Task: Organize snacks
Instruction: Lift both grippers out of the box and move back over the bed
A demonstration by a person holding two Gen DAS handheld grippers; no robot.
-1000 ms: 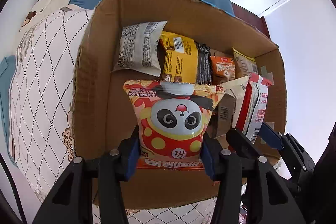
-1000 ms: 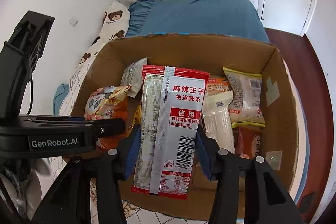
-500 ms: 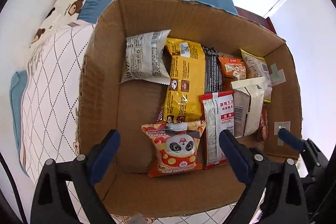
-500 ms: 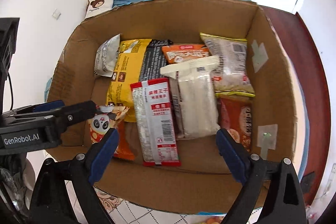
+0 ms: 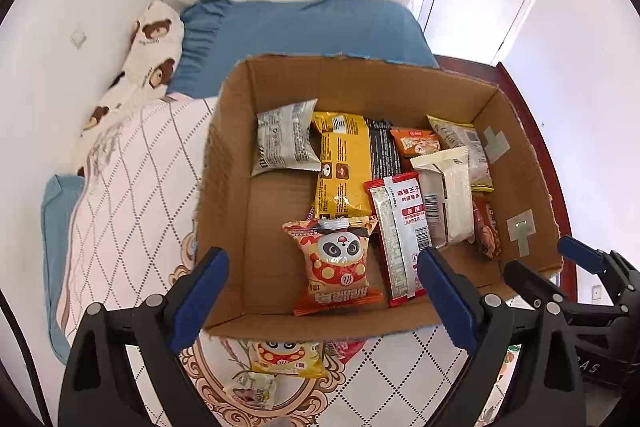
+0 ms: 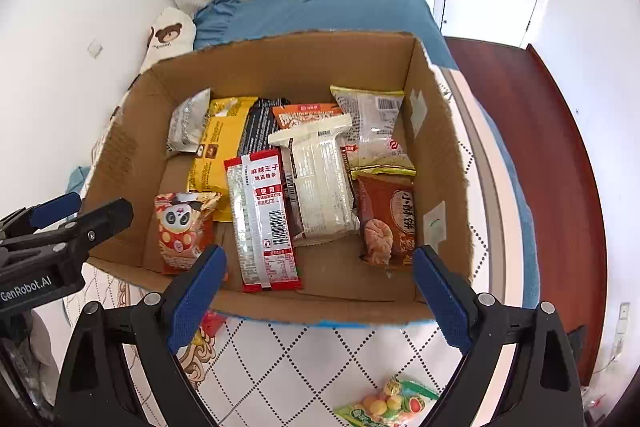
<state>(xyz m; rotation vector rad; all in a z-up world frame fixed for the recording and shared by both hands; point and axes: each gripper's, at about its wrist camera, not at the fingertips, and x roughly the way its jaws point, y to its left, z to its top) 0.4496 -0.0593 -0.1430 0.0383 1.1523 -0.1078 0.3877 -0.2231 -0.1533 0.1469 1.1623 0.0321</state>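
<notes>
Nearest, loose packets lie on the quilt in front of the cardboard box; a careless reach could snag its front wall. Both the left gripper and right gripper hang angled steeply down, jaws wide and empty. Inside the box lie the panda snack bag and red spicy-strip packet.

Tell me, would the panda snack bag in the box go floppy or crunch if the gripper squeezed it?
The panda snack bag looks puffed with air, so it would probably squash and crackle, and its contents might break. Its glossy wrapper could slip between pads. It seems light for its size, so a push would likely slide it across the cardboard box.
</notes>
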